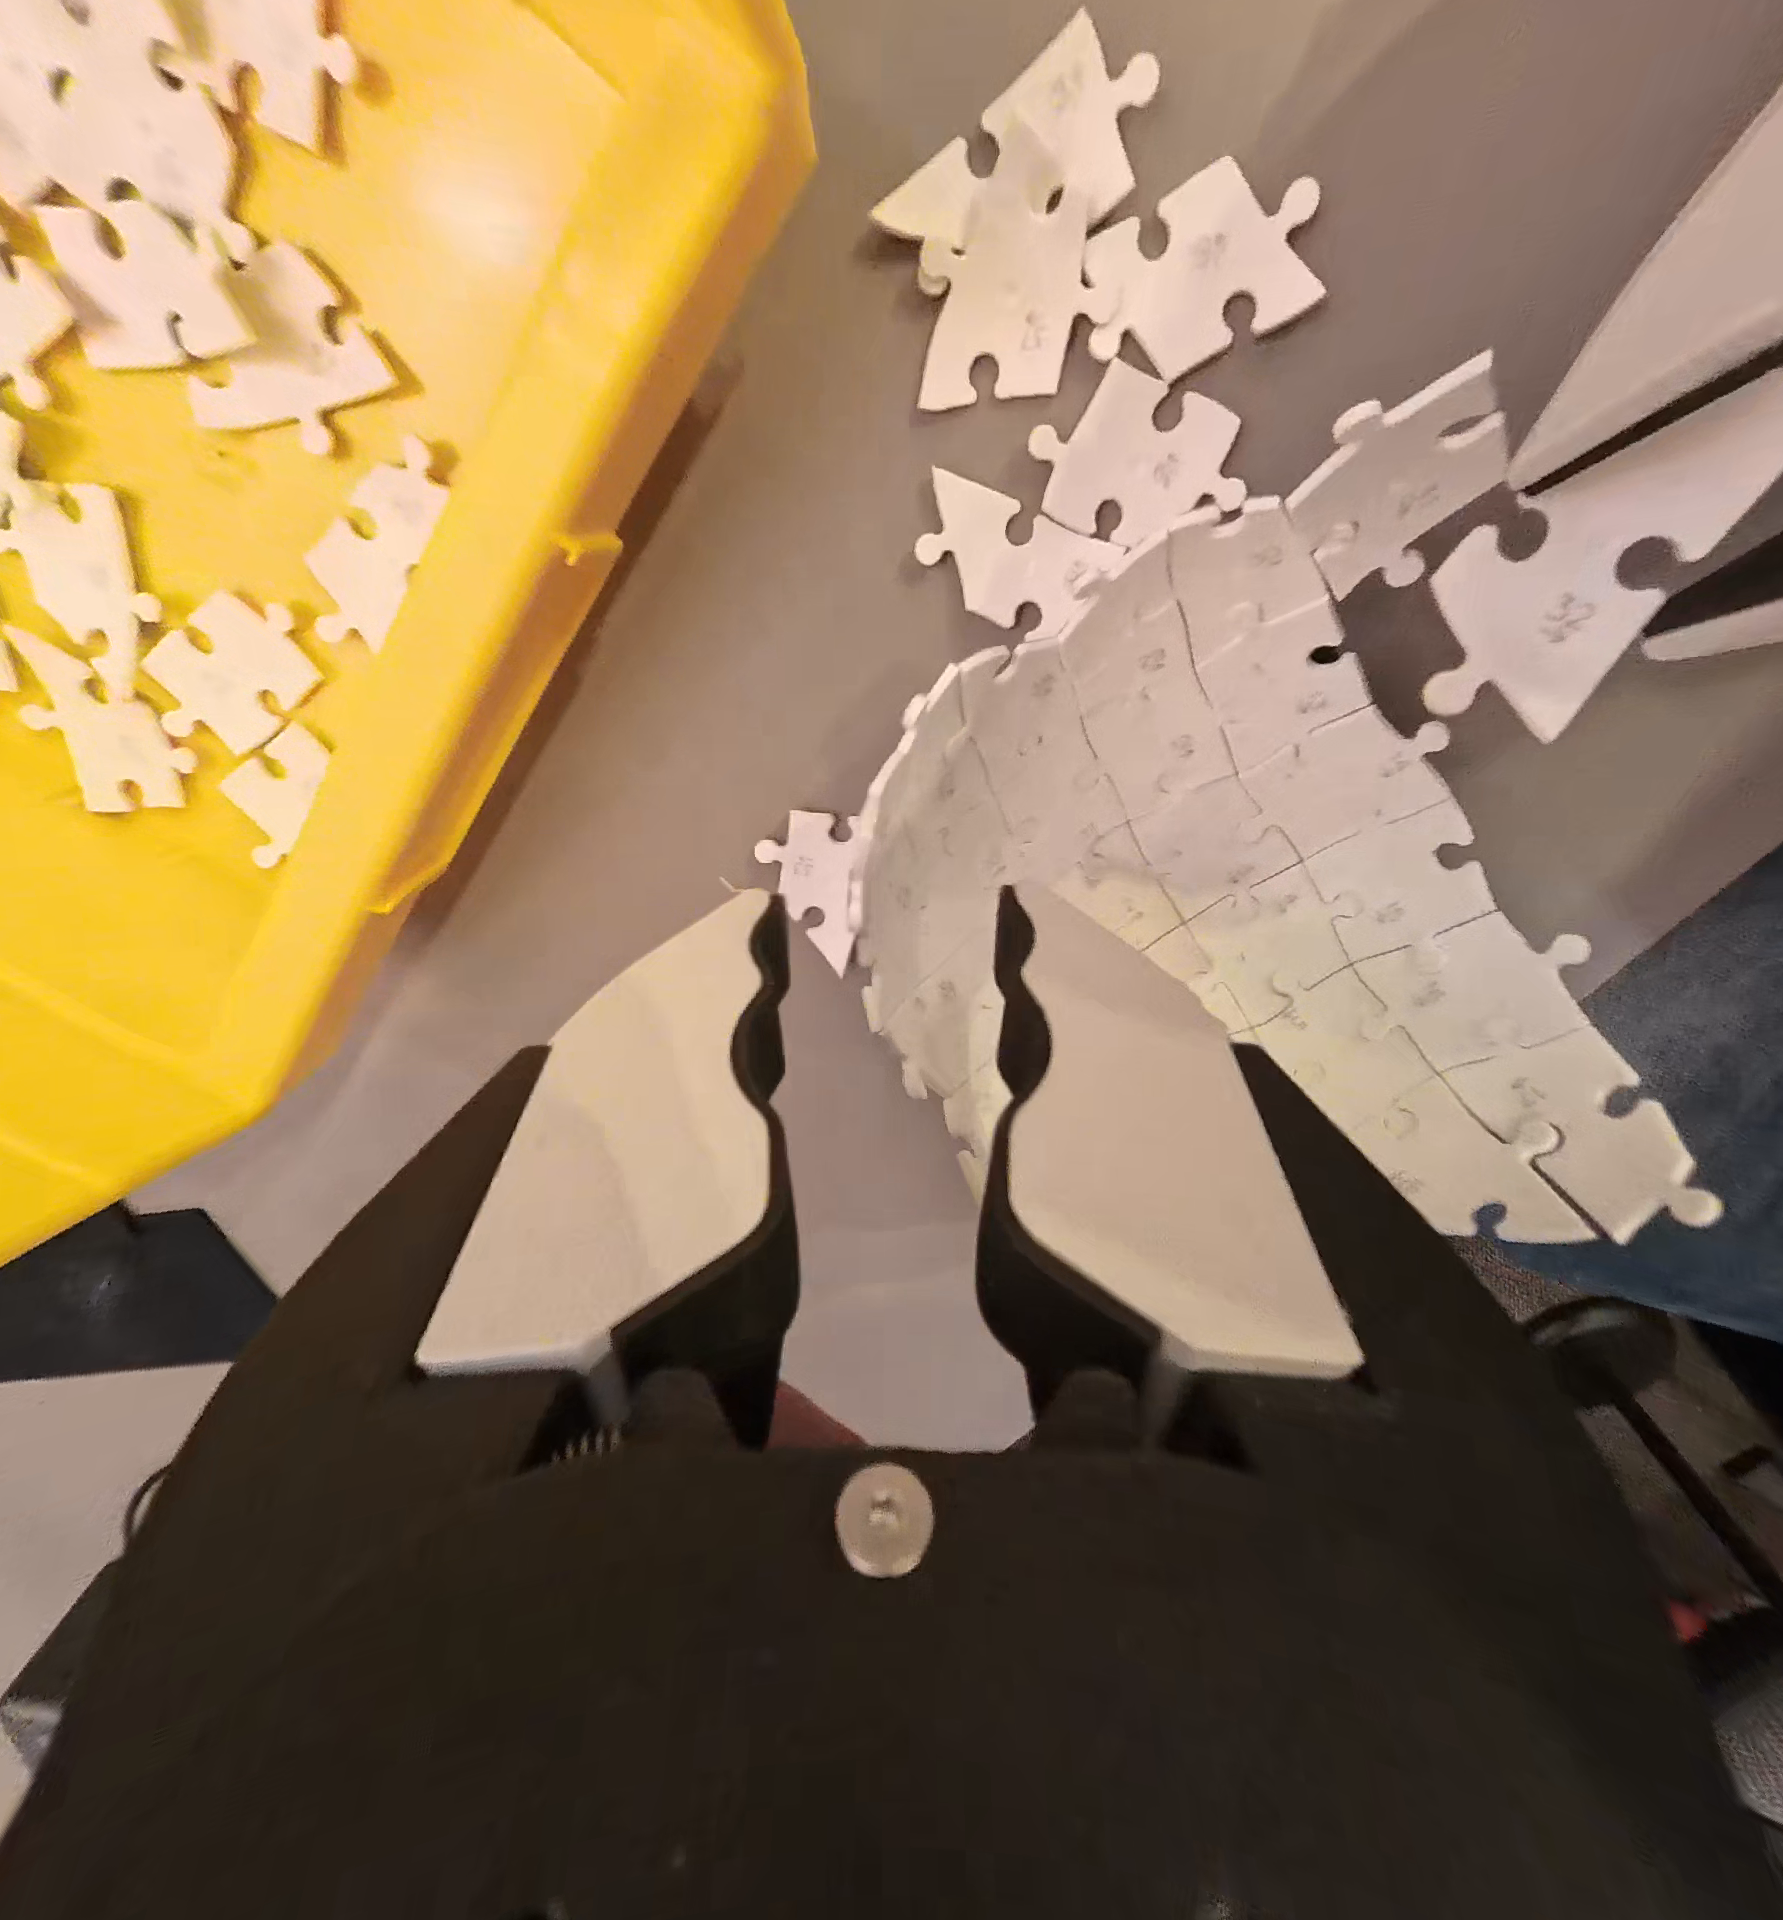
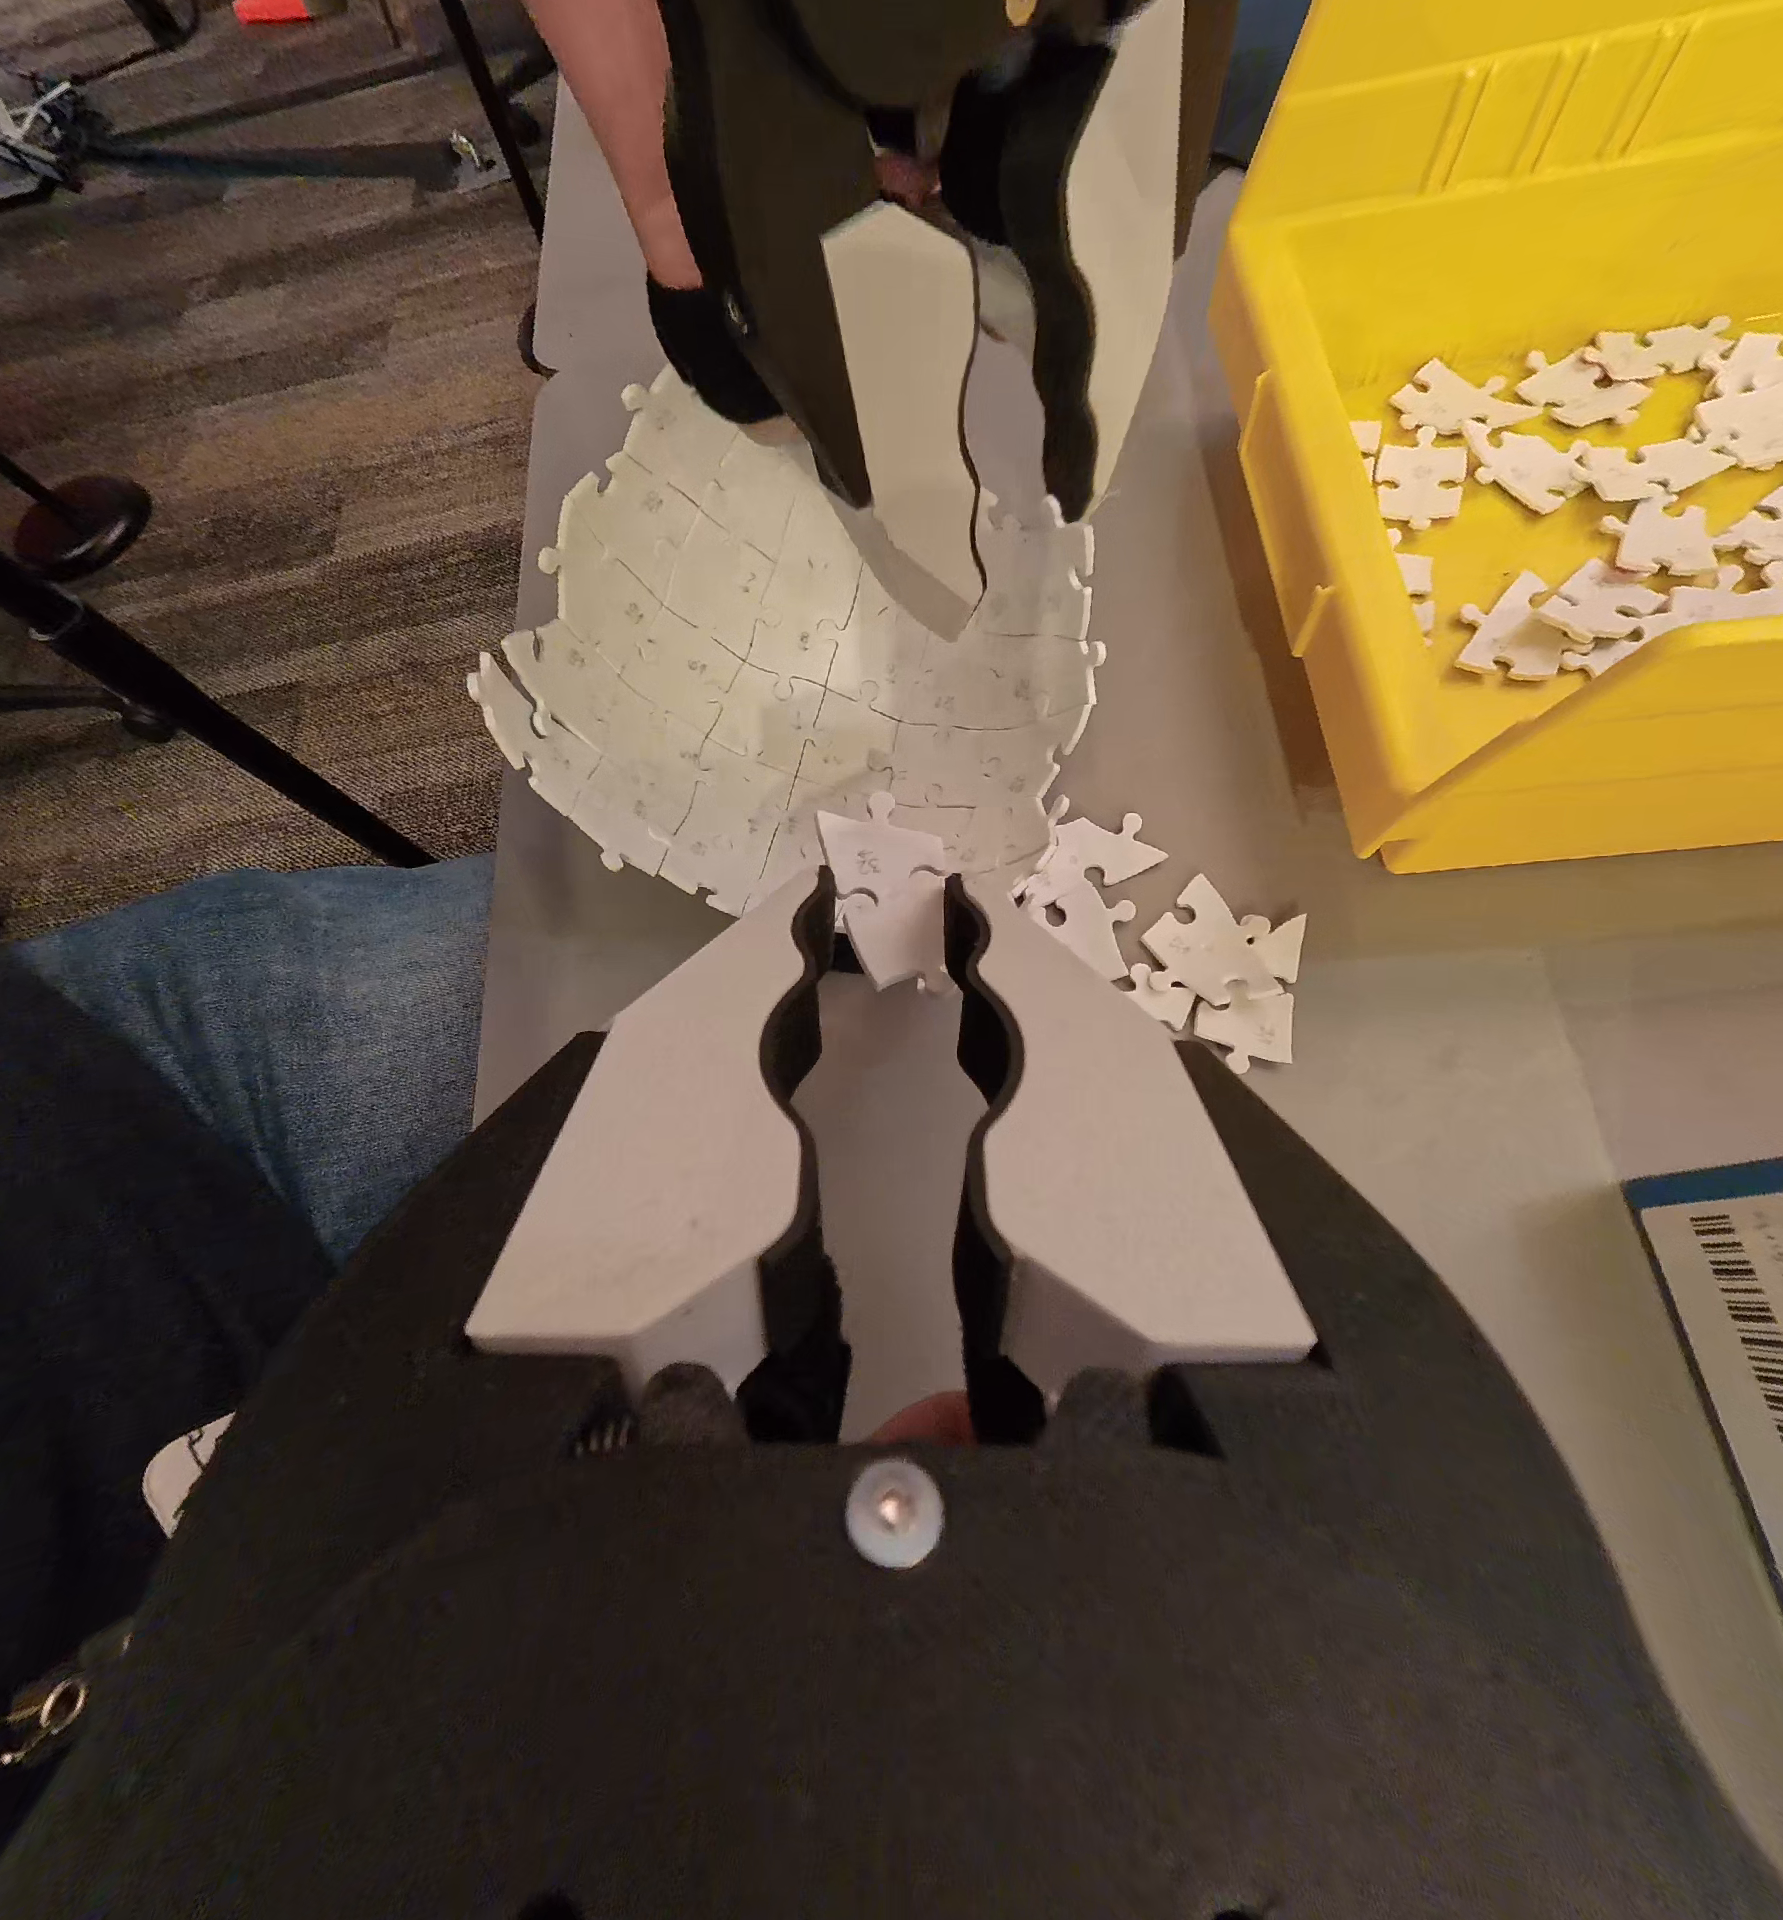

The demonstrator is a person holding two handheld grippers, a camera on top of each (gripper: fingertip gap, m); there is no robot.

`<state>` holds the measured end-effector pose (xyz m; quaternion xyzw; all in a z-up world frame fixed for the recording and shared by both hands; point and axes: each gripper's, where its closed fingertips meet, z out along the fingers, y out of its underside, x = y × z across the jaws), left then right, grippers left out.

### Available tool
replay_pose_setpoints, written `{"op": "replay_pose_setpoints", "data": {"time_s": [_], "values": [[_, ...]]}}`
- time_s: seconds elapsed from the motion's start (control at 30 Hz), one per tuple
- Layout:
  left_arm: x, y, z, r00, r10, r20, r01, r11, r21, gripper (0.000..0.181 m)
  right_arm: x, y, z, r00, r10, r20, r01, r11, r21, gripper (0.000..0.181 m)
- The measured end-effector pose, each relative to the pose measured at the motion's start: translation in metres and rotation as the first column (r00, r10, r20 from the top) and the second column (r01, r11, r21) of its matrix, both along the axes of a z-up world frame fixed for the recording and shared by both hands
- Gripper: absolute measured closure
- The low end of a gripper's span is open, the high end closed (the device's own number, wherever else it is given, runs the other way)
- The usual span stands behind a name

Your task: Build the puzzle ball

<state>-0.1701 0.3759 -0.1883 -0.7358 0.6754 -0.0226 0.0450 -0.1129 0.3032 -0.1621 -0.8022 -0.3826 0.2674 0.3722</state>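
Observation:
The half-built puzzle ball (image 2: 762,665) is a white bowl of joined pieces on the grey table, and it also shows in the left wrist view (image 1: 1230,810). My left gripper (image 1: 889,900) straddles its rim, one finger inside and one outside, jaws closed on the wall; it also shows in the right wrist view (image 2: 1017,561). My right gripper (image 2: 887,883) is shut on a single white puzzle piece (image 2: 887,914) and holds it at the bowl's near rim. That right gripper (image 1: 1583,561) and its piece (image 1: 1552,634) also show in the left wrist view.
A yellow bin (image 2: 1489,810) with several loose pieces stands beside the bowl, also in the left wrist view (image 1: 606,312). Several loose pieces (image 2: 1178,945) lie on the table (image 1: 762,520) by the bowl. A box with a barcode (image 2: 1749,1403) lies at the right. A person's leg (image 2: 191,1039) is at the table's edge. My hands' fingertips stand some 10 cm from each other.

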Motion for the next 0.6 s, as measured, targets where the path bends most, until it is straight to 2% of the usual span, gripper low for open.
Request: {"op": "replay_pose_setpoints", "data": {"time_s": [0.2, 0.37, 0.6], "values": [[-0.006, 0.001, -0.011, 0.998, -0.012, -0.059, 0.012, 1.0, 0.011, 0.169, 0.0, 0.0, -0.002, 1.0, -0.001, 0.004, 0.001, 1.0, -0.001, 0.162], [-0.009, 0.003, -0.01, 0.997, -0.011, -0.073, 0.012, 1.0, 0.02, 0.173, -0.002, 0.0, -0.002, 1.0, 0.002, 0.01, -0.002, 1.0, 0.003, 0.162], [-0.011, 0.011, 0.004, 0.997, 0.021, -0.077, -0.017, 0.999, 0.05, 0.178, -0.007, -0.001, -0.002, 1.0, 0.011, 0.019, -0.011, 1.0, 0.013, 0.162]]}}
